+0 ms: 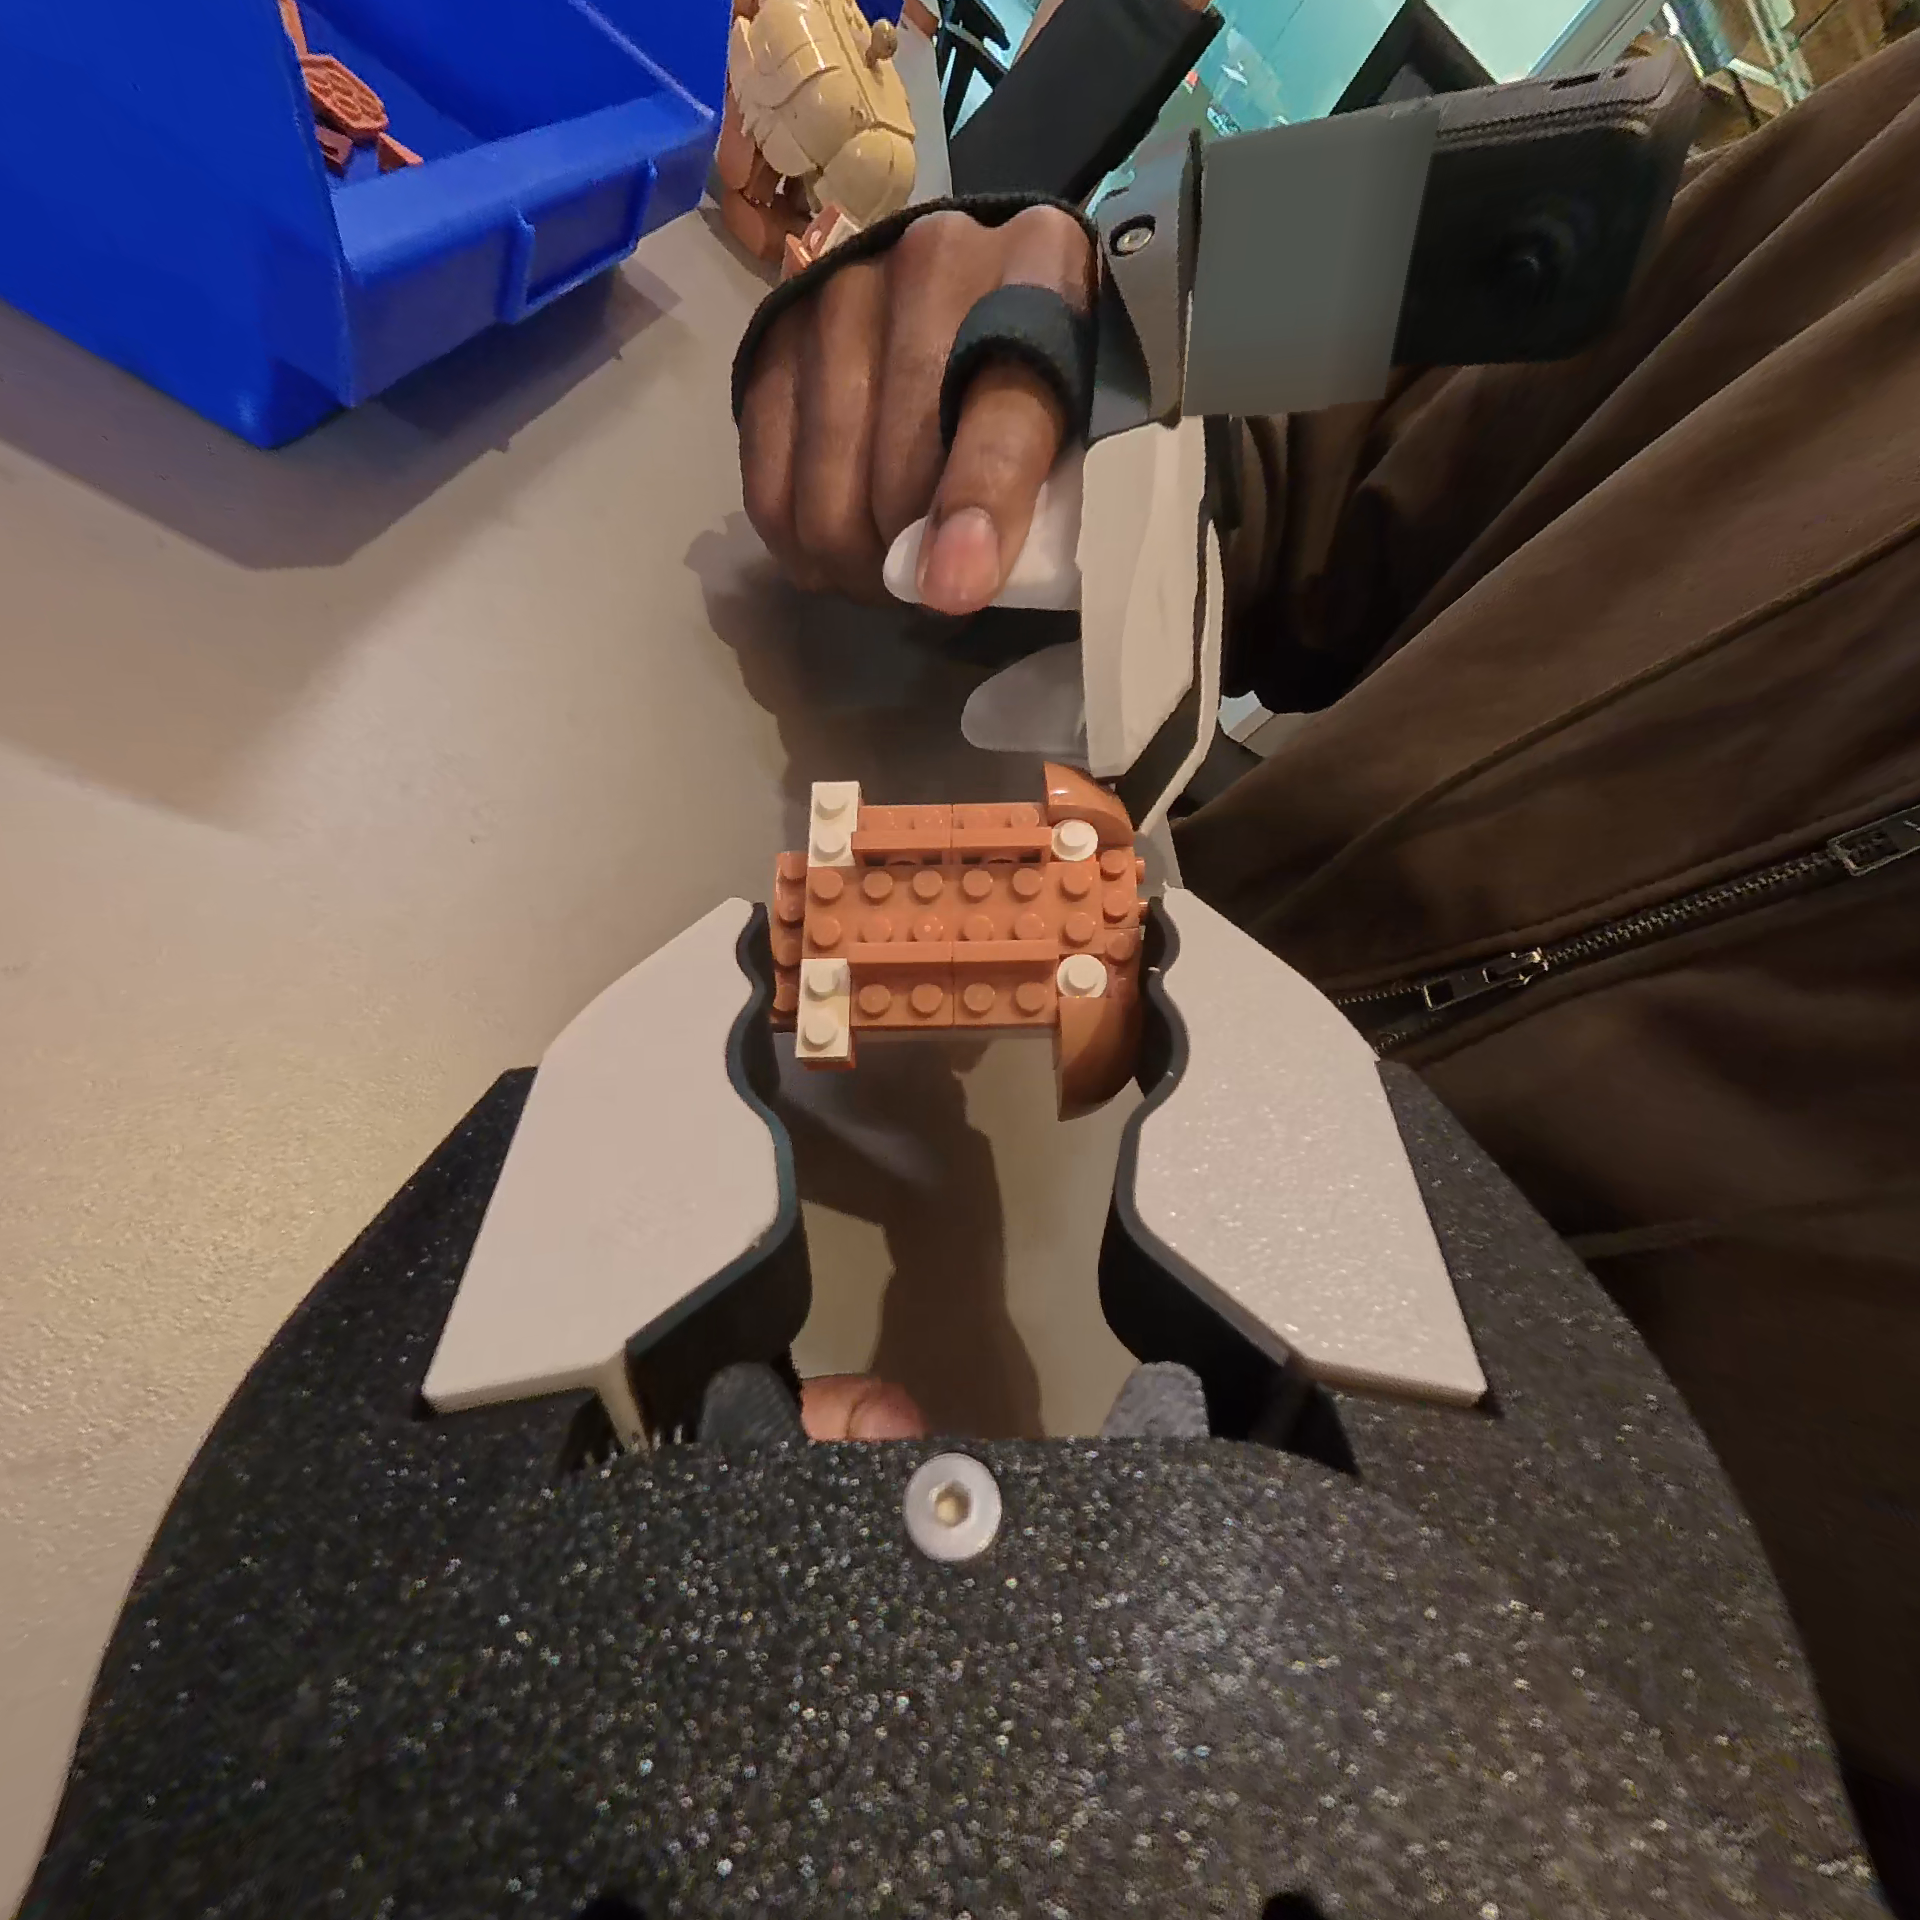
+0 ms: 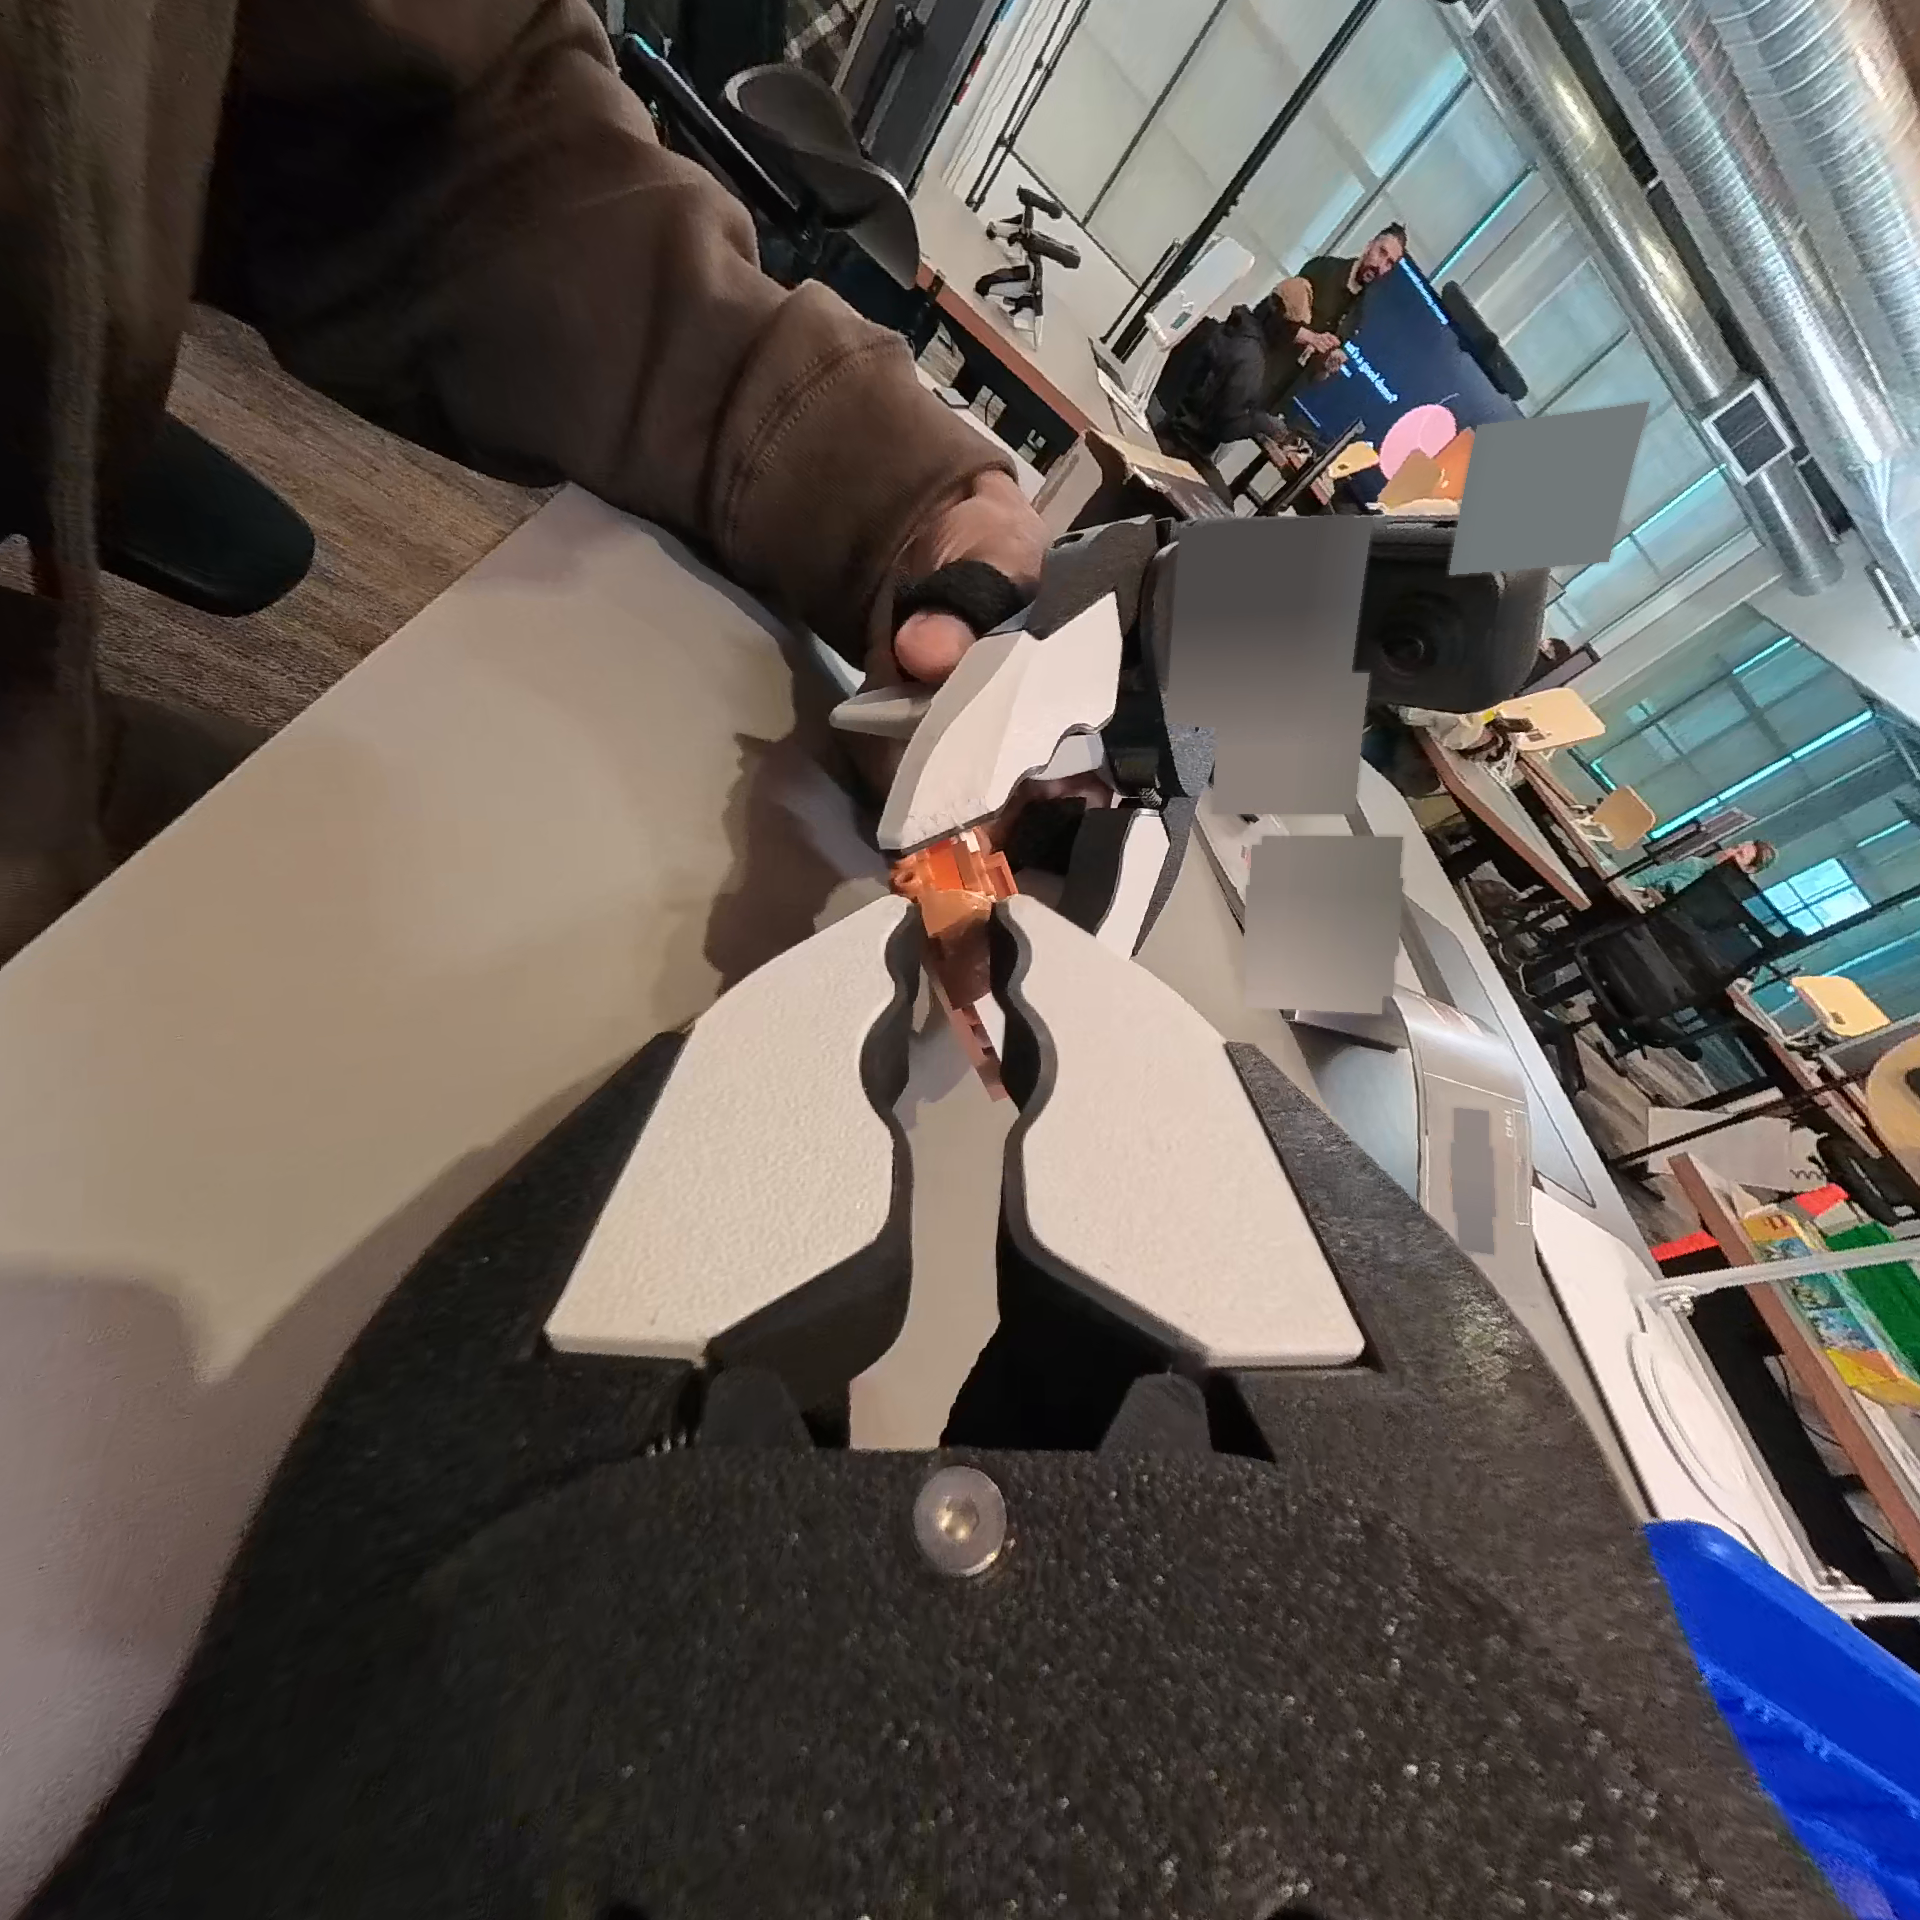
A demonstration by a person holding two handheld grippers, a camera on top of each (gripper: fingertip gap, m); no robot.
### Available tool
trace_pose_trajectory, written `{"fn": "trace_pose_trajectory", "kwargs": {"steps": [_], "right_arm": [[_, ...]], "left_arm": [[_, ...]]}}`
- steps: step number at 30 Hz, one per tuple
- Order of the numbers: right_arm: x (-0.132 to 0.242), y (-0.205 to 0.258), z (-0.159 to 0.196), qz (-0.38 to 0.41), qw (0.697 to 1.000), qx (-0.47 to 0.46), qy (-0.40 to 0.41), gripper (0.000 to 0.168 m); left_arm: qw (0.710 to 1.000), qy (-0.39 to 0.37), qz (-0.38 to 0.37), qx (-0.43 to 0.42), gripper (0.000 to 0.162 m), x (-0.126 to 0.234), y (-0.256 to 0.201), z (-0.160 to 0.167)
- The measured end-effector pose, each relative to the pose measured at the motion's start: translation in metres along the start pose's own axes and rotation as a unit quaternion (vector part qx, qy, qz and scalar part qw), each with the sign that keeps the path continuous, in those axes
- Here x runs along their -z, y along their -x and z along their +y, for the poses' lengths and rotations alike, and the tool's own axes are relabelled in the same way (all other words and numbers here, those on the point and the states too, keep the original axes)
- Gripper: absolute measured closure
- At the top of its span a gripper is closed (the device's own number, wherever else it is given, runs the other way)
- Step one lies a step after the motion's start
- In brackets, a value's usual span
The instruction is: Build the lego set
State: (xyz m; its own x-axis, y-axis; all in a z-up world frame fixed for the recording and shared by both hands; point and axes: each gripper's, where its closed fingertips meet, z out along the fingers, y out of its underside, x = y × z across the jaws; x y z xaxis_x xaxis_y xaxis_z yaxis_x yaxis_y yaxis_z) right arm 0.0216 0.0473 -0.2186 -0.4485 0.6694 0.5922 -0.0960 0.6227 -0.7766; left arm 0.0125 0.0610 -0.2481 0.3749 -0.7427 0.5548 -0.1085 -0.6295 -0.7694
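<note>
A reddish-brown lego assembly [image 1: 935,914] with small tan pieces on its corners sits between the fingers of my left gripper [image 1: 951,920], which is shut on it above the beige table [image 1: 312,831]. It has rounded brown pieces at its right end. My right gripper [image 1: 1153,831] comes in from the upper right, its tips at that rounded end. In the right wrist view my right gripper [image 2: 958,914] is nearly closed on a small dark brown piece [image 2: 961,987], pressed against the orange-brown assembly [image 2: 951,883] held by the left gripper [image 2: 987,847].
A blue bin [image 1: 312,208] with reddish-brown pieces stands at the back left; its corner shows in the right wrist view [image 2: 1818,1714]. A tan and brown lego model [image 1: 821,114] stands behind the hand. The person's brown jacket [image 1: 1558,727] fills the right side.
</note>
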Motion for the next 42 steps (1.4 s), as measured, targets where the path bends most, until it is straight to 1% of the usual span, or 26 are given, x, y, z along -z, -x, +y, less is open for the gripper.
{"fn": "trace_pose_trajectory", "kwargs": {"steps": [14, 24, 30, 36, 42], "right_arm": [[0.0013, -0.0027, -0.0040, 0.015, 1.000, 0.017, -0.004, 0.153], [-0.0027, -0.0035, -0.0022, 0.034, 0.997, 0.061, 0.016, 0.142], [-0.0056, -0.0044, 0.0001, 0.045, 0.995, 0.080, 0.028, 0.147], [-0.0057, -0.0073, -0.0006, 0.062, 0.993, 0.098, 0.032, 0.147], [-0.0052, -0.0074, 0.0000, 0.061, 0.992, 0.104, 0.037, 0.148]], "left_arm": [[1.000, -0.011, 0.014, -0.011, 0.094, 0.0008, -0.0057, -0.0031], [1.000, -0.014, 0.021, -0.006, 0.094, 0.0008, -0.0073, -0.0040], [1.000, -0.016, 0.025, -0.001, 0.094, 0.0009, -0.0079, -0.0046], [0.999, -0.027, 0.030, 0.007, 0.094, 0.0023, -0.0084, -0.0074], [0.999, -0.027, 0.031, 0.012, 0.094, 0.0017, -0.0082, -0.0076]]}}
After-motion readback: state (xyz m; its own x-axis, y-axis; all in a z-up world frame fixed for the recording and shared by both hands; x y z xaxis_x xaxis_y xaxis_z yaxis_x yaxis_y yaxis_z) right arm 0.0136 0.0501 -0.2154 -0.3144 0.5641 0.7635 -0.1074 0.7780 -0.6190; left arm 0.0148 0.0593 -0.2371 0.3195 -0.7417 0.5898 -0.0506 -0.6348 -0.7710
